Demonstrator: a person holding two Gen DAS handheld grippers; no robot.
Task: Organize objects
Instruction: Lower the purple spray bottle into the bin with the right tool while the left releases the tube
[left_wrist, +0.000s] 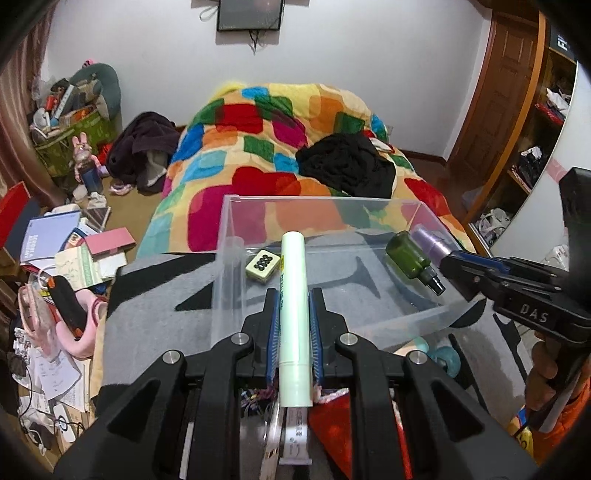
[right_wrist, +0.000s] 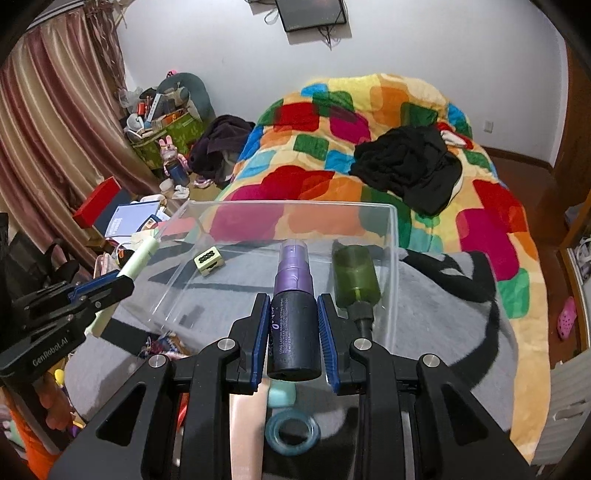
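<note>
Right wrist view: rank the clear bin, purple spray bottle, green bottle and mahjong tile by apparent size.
1. Clear bin, far the largest.
2. Purple spray bottle, held in the right gripper, so nearness to the camera inflates it.
3. Green bottle; true order against the purple one is unsure.
4. Mahjong tile, smallest.

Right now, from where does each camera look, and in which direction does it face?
Left wrist: sits behind the left gripper, facing the clear box and the bed; its jaws clamp the pale green tube; the right gripper enters at the side.
Right wrist: sits behind the right gripper, same direction; its jaws clamp the purple spray bottle; the left gripper shows.
Shared: the box, the mahjong tile, the green bottle.
</note>
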